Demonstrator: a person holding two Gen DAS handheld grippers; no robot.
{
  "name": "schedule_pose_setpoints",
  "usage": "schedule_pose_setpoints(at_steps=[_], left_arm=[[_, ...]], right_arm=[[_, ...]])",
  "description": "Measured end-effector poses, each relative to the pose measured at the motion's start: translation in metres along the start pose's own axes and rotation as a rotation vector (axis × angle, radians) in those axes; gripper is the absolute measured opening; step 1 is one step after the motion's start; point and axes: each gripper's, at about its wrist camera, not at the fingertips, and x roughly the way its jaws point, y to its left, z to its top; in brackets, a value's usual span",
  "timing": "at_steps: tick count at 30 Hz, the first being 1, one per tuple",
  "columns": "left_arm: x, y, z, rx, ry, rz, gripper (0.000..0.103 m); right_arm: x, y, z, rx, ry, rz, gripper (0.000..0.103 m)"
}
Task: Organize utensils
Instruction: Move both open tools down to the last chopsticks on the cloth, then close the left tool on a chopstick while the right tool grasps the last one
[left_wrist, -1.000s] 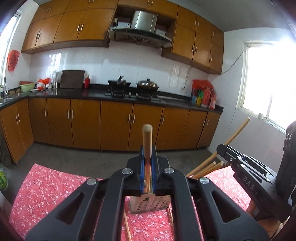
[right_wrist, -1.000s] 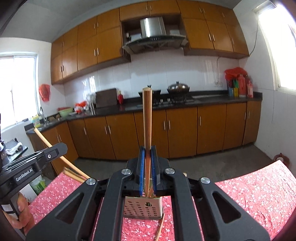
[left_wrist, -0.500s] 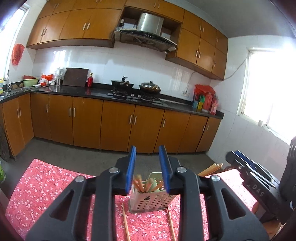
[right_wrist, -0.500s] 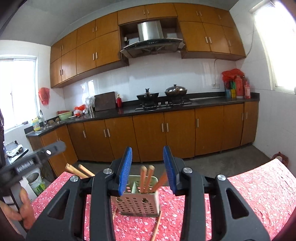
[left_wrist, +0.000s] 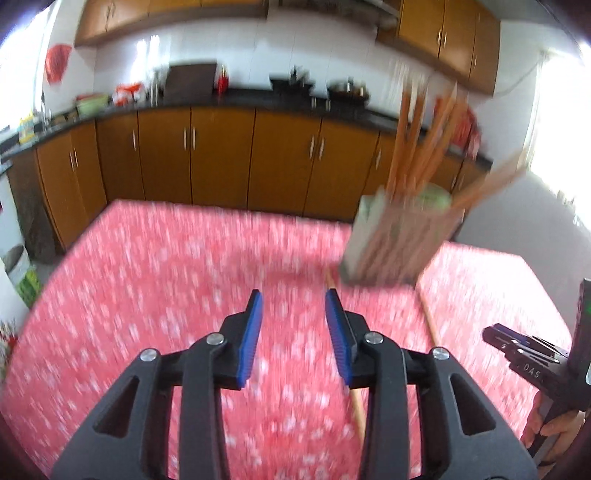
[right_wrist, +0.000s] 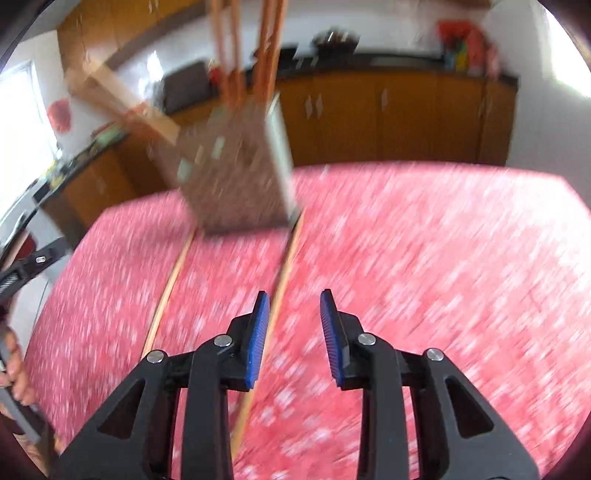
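- Left gripper (left_wrist: 293, 325) and right gripper (right_wrist: 294, 325) both spread wide, empty.
- Utensil holder (right_wrist: 240, 177) with chopsticks (left_wrist: 417, 140) stood on red tablecloth (left_wrist: 147, 295).
- Loose chopsticks (right_wrist: 275, 314) lay on cloth by right gripper.
- Cabinets (left_wrist: 221, 155) behind.

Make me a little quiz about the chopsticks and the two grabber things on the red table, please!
1. True or false: the left gripper is squeezing a chopstick.
2. How many loose chopsticks lie on the red tablecloth in the right wrist view? A) none B) two C) five
3. Fill in: the other chopsticks stand in the ____.

Key
1. False. Its jaws are apart with nothing between them; the right gripper is the same.
2. B. One runs under the right gripper's left finger, the other lies further left.
3. Utensil holder, blurred but clearly stuffed with sticks.
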Motion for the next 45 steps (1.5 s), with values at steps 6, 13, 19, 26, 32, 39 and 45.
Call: schedule_pose_setpoints(at_steps=[6, 13, 19, 26, 32, 39, 45], left_arm=[[0.022, -0.012, -0.040, -0.010, 0.104, -0.061, 0.036], [0.044, -0.039, -0.058, 0.026, 0.173, -0.076, 0.035], [0.065, -0.054, -0.065, 0.065, 0.219, -0.036, 0.024], [0.076, -0.047, -0.064, 0.066, 0.228, 0.026, 0.008], [0.084, -0.008, -0.051, 0.023, 0.222, 0.101, 0.008], [0.093, 0.013, -0.038, 0.047, 0.201, 0.143, 0.017], [0.096, 0.015, -0.036, 0.041, 0.200, 0.122, 0.021]], right_arm=[[0.026, 0.027, -0.024, -0.058, 0.084, -0.004, 0.030], [0.027, 0.008, -0.027, -0.032, 0.070, -0.059, 0.008], [0.022, -0.023, -0.023, 0.052, 0.050, -0.110, 0.008], [0.018, -0.026, -0.027, 0.040, 0.040, -0.117, 0.008], [0.026, -0.028, -0.019, 0.036, 0.039, -0.118, 0.008], [0.043, -0.029, -0.001, 0.014, 0.041, -0.149, 0.008], [0.046, -0.030, 0.001, 0.007, 0.043, -0.160, 0.009]])
